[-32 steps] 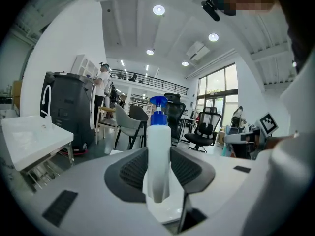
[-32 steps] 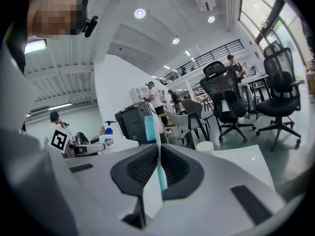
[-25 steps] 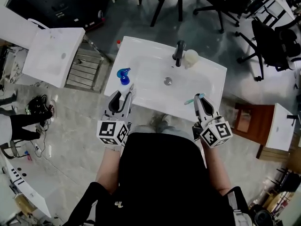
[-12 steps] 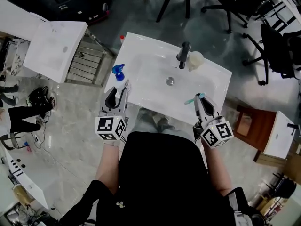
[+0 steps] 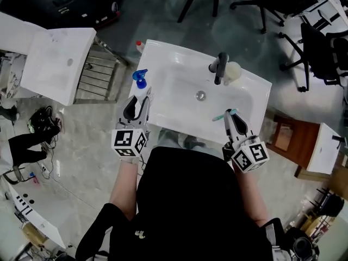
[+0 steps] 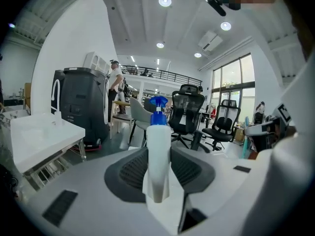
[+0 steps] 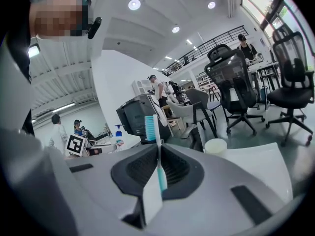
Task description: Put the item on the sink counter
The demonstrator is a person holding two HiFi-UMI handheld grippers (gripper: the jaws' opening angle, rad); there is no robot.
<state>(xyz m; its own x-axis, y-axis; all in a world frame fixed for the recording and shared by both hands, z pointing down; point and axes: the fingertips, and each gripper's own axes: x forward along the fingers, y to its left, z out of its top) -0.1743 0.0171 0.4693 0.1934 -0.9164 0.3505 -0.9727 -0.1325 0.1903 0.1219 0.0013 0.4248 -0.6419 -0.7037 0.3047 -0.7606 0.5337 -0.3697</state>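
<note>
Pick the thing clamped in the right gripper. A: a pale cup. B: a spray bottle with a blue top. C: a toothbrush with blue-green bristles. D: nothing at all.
C: in the right gripper view the right gripper has its jaws shut on the handle of the toothbrush, bristled head sticking out past them; the spray bottle is in the left gripper.

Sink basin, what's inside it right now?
Only the drain shows in the white basin. The faucet overhangs and hides a bit of its back, and the toothbrush held in the right gripper covers a bit of the front edge.
</note>
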